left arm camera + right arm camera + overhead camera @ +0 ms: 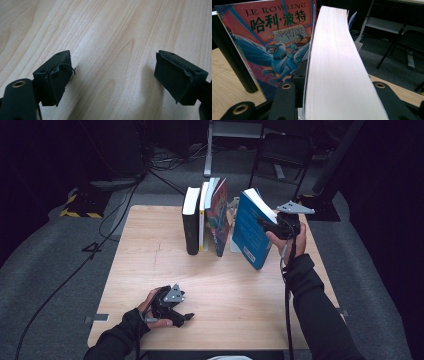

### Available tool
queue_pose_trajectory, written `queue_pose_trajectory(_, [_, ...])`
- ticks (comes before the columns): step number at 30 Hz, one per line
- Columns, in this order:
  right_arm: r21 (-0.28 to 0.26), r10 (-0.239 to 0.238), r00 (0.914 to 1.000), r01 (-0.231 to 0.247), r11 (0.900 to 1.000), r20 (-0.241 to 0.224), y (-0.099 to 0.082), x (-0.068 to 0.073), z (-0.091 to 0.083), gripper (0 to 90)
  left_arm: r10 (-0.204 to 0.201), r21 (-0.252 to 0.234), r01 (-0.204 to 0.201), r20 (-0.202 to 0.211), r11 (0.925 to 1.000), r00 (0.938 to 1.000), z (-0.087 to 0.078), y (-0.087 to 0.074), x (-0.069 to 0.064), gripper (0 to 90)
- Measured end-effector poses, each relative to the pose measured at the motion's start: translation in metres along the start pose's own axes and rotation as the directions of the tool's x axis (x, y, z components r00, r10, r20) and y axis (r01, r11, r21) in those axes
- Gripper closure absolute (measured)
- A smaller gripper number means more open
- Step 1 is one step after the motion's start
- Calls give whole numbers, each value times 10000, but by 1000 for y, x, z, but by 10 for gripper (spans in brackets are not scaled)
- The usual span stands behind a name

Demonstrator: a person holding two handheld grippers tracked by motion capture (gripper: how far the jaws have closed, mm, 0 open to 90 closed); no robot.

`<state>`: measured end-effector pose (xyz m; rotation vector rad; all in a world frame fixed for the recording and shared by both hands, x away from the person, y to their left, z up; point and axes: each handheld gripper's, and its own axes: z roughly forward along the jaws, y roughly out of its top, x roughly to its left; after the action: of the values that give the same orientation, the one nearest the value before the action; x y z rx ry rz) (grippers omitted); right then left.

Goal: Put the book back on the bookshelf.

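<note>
At the far right end of the row of upright books on the pale wooden counter (150, 270), the right gripper (266, 224) is clamping a thick blue-covered paperback book (248, 234) across its white page block (337, 70), holding it tilted with its lower corner near the counter, just beside the colourful illustrated paperback (272, 42). To do this well, the book is best being swung upright slowly and slid flush against that neighbour, keeping the grip firm so the pages are not fanning. The left gripper (112, 80) is resting released on the counter near the front edge, well apart from the books.
</note>
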<state>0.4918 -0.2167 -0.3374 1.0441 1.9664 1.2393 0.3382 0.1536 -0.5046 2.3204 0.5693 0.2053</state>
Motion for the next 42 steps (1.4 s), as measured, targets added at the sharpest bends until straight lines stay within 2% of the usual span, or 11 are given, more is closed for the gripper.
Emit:
queue_pose_trajectory(12, [-31, -116, 9998, 117, 9999, 149, -7, 3, -5, 534, 4, -6, -4, -1, 10000, 10000, 0, 0, 0, 151])
queue_pose_trajectory(23, [-74, 431, 9991, -431, 9990, -10, -32, -4, -11, 426, 2, -5, -2, 1, 10000, 10000, 0, 0, 0, 151])
queue_pose_trajectory(26, [79, 565, 9982, -564, 9984, -178, -45, -6, -11, 445, -7, -13, 7, -2, 10000, 10000, 0, 0, 0, 151])
queue_pose_trajectory(28, [114, 611, 9977, -608, 9981, -290, -51, -4, -9, 544, -30, -29, 30, -3, 10000, 10000, 0, 0, 0, 151])
queue_pose_trajectory(30, [23, 408, 9991, -408, 9992, -60, -53, 1, -8, 571, -22, -23, 22, 1, 10000, 10000, 1, 0, 0, 150])
queue_pose_trajectory(33, [-94, 397, 9990, -399, 9992, -211, -52, 4, -7, 594, -5, -14, 5, 3, 10000, 10000, 1, 1, 0, 150])
queue_pose_trajectory(34, [-103, 335, 9994, -336, 9994, -53, -51, 8, -6, 600, 18, 4, -18, 9, 10000, 10000, 1, 1, 0, 149])
queue_pose_trajectory(39, [-197, 305, 9994, -302, 9993, 132, -47, 15, 1, 605, 28, 1, -28, 13, 10000, 10000, 1, 1, 0, 149])
queue_pose_trajectory(42, [-310, 562, 9972, -547, 9980, 496, -46, 17, 8, 606, 48, 11, -48, 19, 10000, 10000, 1, 1, 0, 150])
